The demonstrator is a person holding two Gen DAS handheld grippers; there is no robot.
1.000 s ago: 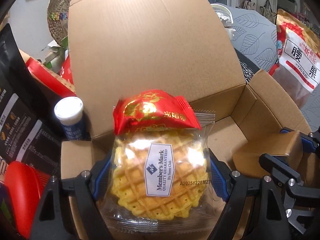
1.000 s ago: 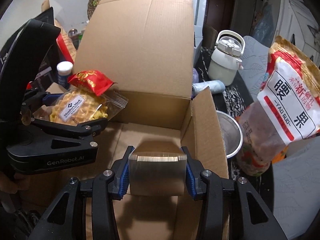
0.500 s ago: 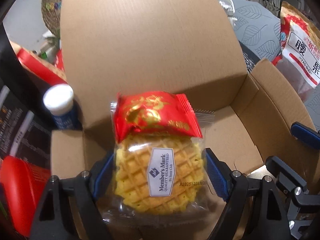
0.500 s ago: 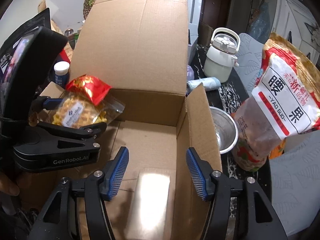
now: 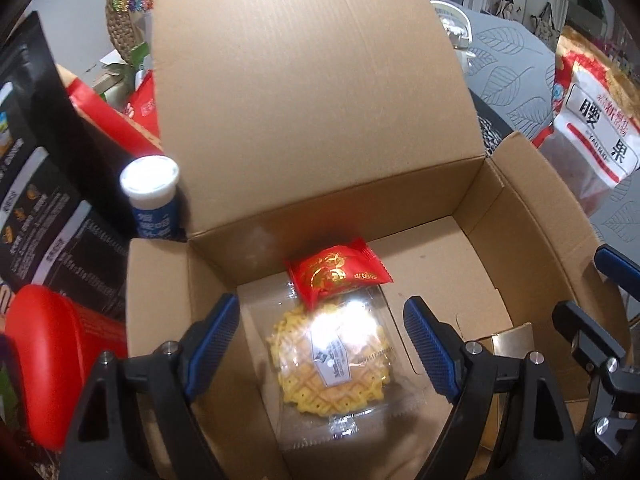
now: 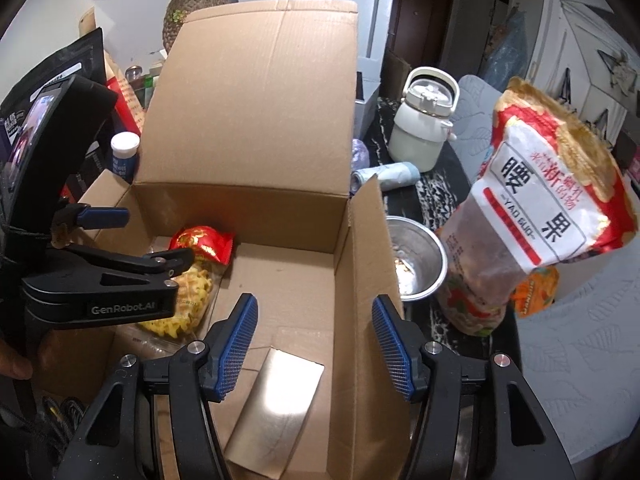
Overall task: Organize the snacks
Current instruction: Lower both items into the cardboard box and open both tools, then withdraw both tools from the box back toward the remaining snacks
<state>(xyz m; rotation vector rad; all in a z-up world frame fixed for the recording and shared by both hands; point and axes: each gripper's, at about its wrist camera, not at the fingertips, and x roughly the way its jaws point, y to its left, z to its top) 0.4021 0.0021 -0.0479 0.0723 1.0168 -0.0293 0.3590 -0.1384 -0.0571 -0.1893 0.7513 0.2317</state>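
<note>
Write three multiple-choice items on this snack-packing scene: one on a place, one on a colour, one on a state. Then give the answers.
1. Where does the waffle pack lie?
A. in the cardboard box
B. in the metal bowl
C. on the kettle

2. What colour is the small packet resting on the waffle pack?
A. green
B. red
C. white

3. How is the left gripper?
A. shut on the waffle pack
B. open
C. shut on a bottle

Answers: 1 A, it rests on the box floor. 2 B, red wrapper with gold print. 3 B, both fingers stand clear of the pack.
</note>
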